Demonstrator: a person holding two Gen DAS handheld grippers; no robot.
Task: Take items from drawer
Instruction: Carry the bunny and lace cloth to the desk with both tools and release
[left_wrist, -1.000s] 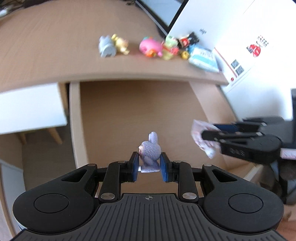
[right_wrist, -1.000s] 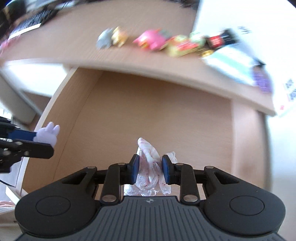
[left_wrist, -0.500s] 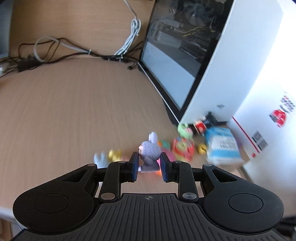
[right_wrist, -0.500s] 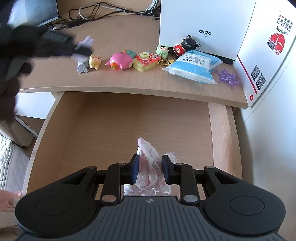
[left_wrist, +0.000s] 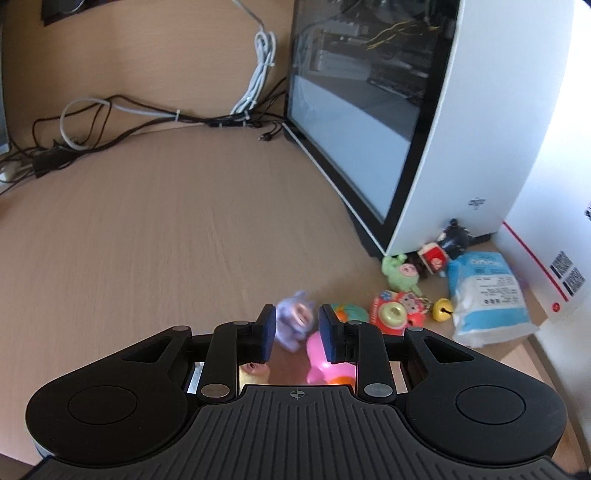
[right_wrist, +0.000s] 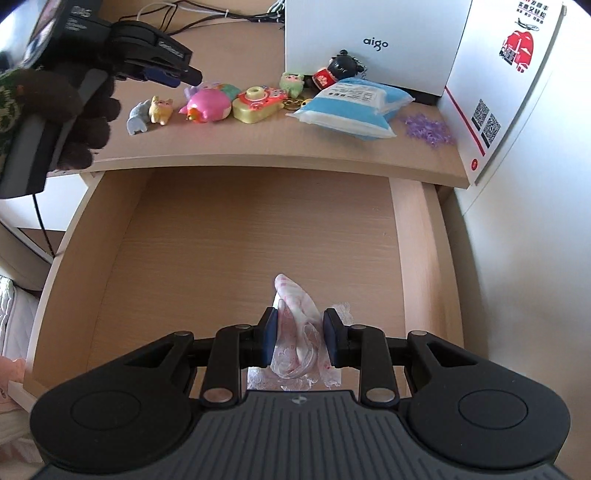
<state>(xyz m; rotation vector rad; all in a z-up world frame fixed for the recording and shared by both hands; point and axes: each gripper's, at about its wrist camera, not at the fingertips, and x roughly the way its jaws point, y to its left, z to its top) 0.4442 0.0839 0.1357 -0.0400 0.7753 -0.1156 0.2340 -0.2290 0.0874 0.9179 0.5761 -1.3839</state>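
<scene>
My left gripper (left_wrist: 293, 317) hangs low over the desk top (left_wrist: 166, 240), shut on a small purple bunny toy (left_wrist: 293, 323) that looks blurred and tilted between the pads. The right wrist view shows that gripper (right_wrist: 192, 75) at the upper left, held by a dark gloved hand (right_wrist: 85, 110), with the bunny (right_wrist: 197, 88) just above the row of toys. My right gripper (right_wrist: 297, 332) is shut on a crumpled clear wrapper with pink print (right_wrist: 295, 325). It hovers over the open wooden drawer (right_wrist: 410, 240), whose visible floor is bare.
Lined up near the desk's front edge are a grey elephant (right_wrist: 137, 120), a pink toy (right_wrist: 208, 105), a camera toy (right_wrist: 258, 103), a green plush (left_wrist: 400, 275) and a blue tissue pack (right_wrist: 351, 107). A white computer case (left_wrist: 461, 147), cables (left_wrist: 166, 114) and a printed box (right_wrist: 509, 74) stand behind.
My left gripper has carried the bunny from over the drawer to above the desk top by the toy row, and the bunny has tilted. The right gripper keeps the wrapper and has shifted slightly.
</scene>
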